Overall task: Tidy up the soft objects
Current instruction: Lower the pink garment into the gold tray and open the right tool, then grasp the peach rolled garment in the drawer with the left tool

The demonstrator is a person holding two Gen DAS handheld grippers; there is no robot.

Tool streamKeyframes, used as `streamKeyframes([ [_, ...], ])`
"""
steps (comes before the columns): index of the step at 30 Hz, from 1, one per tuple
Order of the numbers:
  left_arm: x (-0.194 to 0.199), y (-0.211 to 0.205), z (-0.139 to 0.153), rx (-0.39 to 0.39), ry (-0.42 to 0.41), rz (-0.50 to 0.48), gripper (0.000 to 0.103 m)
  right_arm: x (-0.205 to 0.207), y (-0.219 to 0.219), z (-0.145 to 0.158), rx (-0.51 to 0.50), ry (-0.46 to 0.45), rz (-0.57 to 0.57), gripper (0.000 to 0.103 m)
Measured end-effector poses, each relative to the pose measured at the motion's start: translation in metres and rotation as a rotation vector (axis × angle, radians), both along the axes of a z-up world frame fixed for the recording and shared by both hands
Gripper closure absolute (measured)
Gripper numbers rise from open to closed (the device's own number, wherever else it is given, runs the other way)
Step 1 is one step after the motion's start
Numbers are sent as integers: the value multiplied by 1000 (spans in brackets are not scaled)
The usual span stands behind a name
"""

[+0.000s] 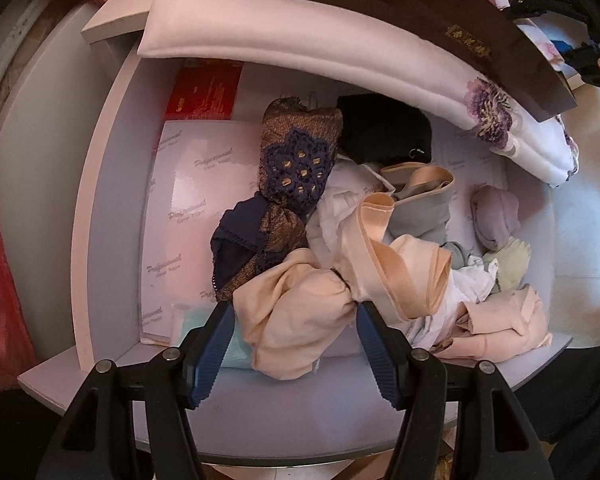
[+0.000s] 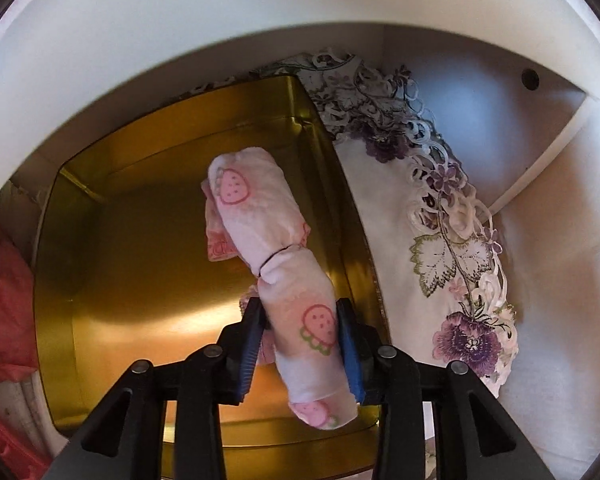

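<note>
In the right wrist view a pink roll of cloth printed with strawberries, tied at its middle, lies slanted inside a gold tin. My right gripper stands around its near half, jaws slightly apart, and the roll looks unsqueezed between the blue pads. In the left wrist view my left gripper is closed on a wide peach bundle bound with a black band, a pad against each side. Behind it lies a heap of soft pieces: a navy and gold lace piece, peach satin straps, a lilac roll.
The heap sits in a white drawer lined with printed paper, beside a red packet and a black cloth. An embroidered white cloth lies right of the tin. Red fabric lies at the left.
</note>
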State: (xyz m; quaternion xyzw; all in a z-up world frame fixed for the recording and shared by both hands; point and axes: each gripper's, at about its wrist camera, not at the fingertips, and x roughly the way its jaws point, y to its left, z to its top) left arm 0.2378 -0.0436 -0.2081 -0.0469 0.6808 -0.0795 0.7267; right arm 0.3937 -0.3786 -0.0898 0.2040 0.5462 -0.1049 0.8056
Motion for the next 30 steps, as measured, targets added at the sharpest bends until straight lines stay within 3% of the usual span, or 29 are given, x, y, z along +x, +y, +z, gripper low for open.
streamKeyframes([
  [3, 0, 1, -1, 11, -6, 0, 39, -4, -1, 6, 6, -14, 10, 58],
  [5, -1, 1, -2, 17, -13, -9, 39, -6, 1, 11, -4, -29, 20, 48],
  [20, -5, -39, 12, -19, -91, -145, 38, -52, 4, 45, -1, -128, 89, 42],
  [27, -2, -55, 16, -50, -128, -183, 21, -87, 7, 49, 9, -145, 123, 42],
  [30, 0, -62, 13, -31, -145, -203, 20, -108, 8, 48, 10, -139, 140, 41],
])
